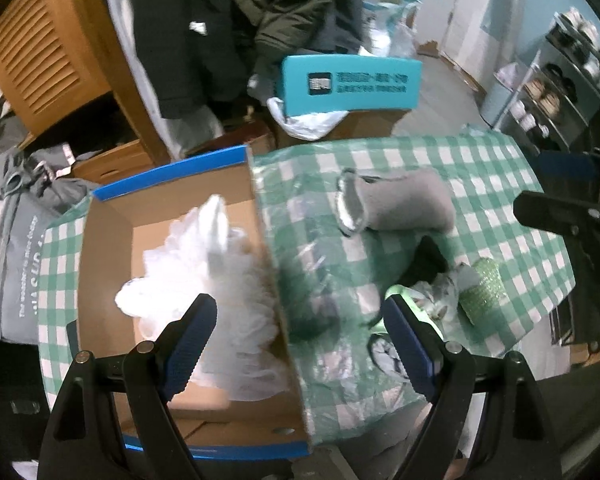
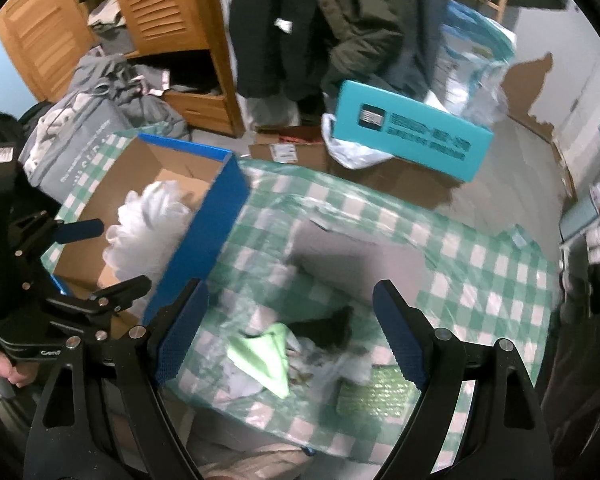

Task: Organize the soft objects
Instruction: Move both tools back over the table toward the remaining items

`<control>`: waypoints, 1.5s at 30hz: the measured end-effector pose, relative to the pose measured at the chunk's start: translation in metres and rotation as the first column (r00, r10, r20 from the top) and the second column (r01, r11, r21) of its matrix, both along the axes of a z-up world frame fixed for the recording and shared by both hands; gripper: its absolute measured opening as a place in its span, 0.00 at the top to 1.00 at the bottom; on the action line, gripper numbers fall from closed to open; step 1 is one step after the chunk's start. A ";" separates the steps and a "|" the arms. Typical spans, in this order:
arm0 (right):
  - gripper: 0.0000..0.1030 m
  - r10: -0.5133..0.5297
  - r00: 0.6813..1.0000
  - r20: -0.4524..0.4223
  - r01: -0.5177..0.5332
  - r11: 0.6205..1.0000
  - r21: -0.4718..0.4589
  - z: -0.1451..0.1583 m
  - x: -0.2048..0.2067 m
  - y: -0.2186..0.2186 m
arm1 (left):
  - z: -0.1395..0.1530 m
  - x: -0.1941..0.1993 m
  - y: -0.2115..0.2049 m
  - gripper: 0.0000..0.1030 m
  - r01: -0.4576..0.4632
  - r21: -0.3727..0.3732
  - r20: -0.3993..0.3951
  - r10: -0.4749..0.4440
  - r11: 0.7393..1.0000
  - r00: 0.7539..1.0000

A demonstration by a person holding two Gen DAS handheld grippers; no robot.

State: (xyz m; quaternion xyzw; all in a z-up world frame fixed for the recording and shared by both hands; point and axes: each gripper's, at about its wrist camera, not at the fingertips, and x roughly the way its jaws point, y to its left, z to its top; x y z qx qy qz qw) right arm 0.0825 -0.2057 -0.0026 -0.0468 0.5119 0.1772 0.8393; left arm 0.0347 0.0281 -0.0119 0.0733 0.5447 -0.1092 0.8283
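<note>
Cluttered with coats and boxes, the room frames a checked-cloth bench [image 2: 480, 264] where soft things wait: a grey plush piece [image 1: 404, 204], a green cloth [image 2: 268, 356] and a glittery green sponge [image 1: 482, 290] lie loose, while white fluffy stuffing [image 1: 204, 264] already sits in the cardboard box [image 1: 108, 240], likely the collecting bin. Left claw [image 1: 300, 348] hangs wide and empty over the box edge; right claw [image 2: 290, 332] hangs wide and empty above the green cloth, probably for the next pick

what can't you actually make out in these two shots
- Cardboard box floor, left wrist view: covered by the white plastic bag.
- Small pile beside the green scrubber, right wrist view: motion-blurred, items unclear.
- Grey sock, right wrist view: smeared by blur.
</note>
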 end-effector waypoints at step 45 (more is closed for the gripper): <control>0.18 -0.219 0.933 -0.287 0.208 0.976 -0.068 -0.149 -0.046 -0.124 | -0.106 -0.012 -0.101 0.16 0.124 -0.056 -0.237 -0.134 0.991 0.962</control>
